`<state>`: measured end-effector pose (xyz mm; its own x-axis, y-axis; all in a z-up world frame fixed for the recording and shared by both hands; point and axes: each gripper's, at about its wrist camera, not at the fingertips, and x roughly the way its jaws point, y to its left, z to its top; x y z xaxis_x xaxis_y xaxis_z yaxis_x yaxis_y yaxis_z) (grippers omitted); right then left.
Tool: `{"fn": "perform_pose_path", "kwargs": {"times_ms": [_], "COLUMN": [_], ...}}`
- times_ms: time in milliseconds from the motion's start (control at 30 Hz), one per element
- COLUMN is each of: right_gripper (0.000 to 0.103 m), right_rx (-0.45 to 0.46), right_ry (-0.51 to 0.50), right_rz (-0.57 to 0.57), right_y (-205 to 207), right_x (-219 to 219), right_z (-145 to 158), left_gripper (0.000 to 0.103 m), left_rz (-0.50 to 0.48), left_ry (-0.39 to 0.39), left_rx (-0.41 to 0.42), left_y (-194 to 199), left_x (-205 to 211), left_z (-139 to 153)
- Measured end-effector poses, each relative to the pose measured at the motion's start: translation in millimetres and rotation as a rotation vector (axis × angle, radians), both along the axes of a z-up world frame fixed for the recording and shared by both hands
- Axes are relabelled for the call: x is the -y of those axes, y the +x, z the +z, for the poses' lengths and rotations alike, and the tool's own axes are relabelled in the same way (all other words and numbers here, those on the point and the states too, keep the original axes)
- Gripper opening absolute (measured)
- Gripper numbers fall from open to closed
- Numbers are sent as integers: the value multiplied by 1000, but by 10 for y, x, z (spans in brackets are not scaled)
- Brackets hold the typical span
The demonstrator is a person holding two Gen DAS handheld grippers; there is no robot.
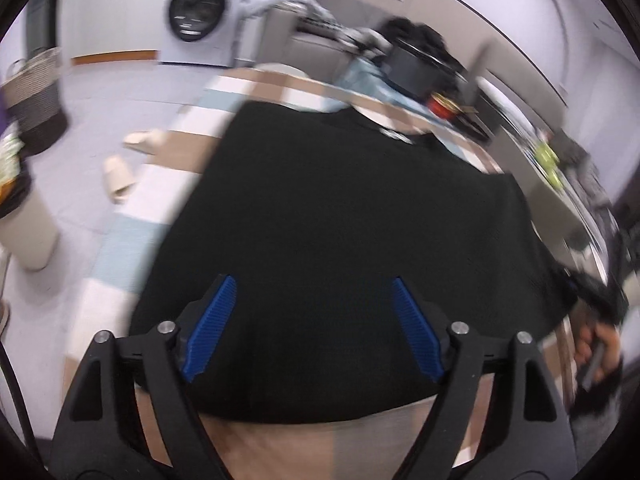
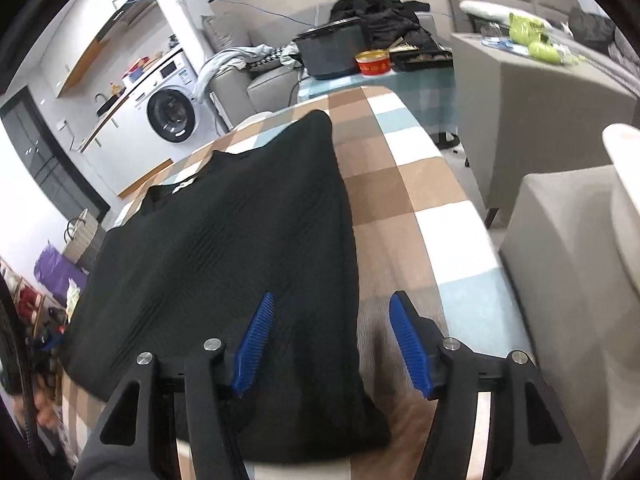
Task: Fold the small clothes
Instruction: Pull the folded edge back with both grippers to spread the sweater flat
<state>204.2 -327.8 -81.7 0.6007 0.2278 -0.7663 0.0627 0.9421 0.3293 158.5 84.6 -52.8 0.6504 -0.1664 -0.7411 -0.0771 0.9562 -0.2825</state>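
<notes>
Black garment [image 1: 340,240] spread flat on the checked tablecloth [image 2: 400,184], neckline with a small white label toward the far end of the table, bottom hem at the near edge. Looks like a ribbed knit top, sleeves not really visible as separate bits.

Left gripper [image 1: 312,328] hovering over the garment's near hem, jaws wide apart, nothing between the blue pads, just black fabric underneath. Pretty blurry in that view, so can't say how close to the cloth.

Right gripper [image 2: 332,344] over the garment's near right corner, jaws apart too but less wide. Left pad above the black fabric, right pad above bare tablecloth just beside the garment's edge. Not clamped on anything.

Beyond the garment's neckline end: dark pot [image 2: 332,56], red tin [image 2: 373,62] next to it, pile of dark clothes [image 2: 384,16] behind those. Washing machine [image 2: 172,114] further back to the left of the garment. Pair of beige slippers [image 1: 128,160] on the floor, left of the garment.
</notes>
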Motion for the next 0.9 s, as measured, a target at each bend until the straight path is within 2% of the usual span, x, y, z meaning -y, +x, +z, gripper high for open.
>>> {"fn": "perform_pose_path", "kwargs": {"times_ms": [33, 100, 200, 333, 400, 433, 467, 500, 633, 700, 800, 900], "right_gripper": [51, 13, 5, 6, 19, 24, 38, 43, 48, 61, 71, 71], "right_rx": [-7, 1, 82, -20, -32, -11, 11, 46, 101, 114, 102, 65], "right_ry": [11, -5, -34, -112, -155, -156, -158, -159, -134, -138, -139, -146], "right_rz": [-1, 12, 23, 18, 5, 13, 14, 7, 24, 80, 164, 237], "right_y": [35, 67, -38, -87, -108, -136, -167, -211, -283, -303, -301, -273], "right_x": [0, -32, -47, 2, -16, -22, -28, -35, -161, -335, -649, -897], "right_z": [-22, -21, 95, 21, 44, 95, 152, 246, 447, 480, 394, 237], "left_gripper": [80, 80, 80, 80, 80, 81, 80, 80, 80, 80, 80, 81], "left_rz": [-19, -53, -75, -67, -63, -67, -72, -78, -109, -129, -185, -273], "left_ry": [3, 18, 29, 54, 87, 93, 102, 106, 107, 110, 121, 149], "left_rx": [-5, -16, -19, -23, -30, -30, -29, -28, -26, -33, -26, 1], "left_y": [28, 94, 139, 172, 184, 189, 191, 192, 203, 225, 158, 22], "left_x": [77, 236, 399, 436, 463, 456, 463, 475, 554, 608, 730, 896], "left_z": [-3, -10, -13, -68, -80, -88, -88, -84, -107, -142, -165, -186]}}
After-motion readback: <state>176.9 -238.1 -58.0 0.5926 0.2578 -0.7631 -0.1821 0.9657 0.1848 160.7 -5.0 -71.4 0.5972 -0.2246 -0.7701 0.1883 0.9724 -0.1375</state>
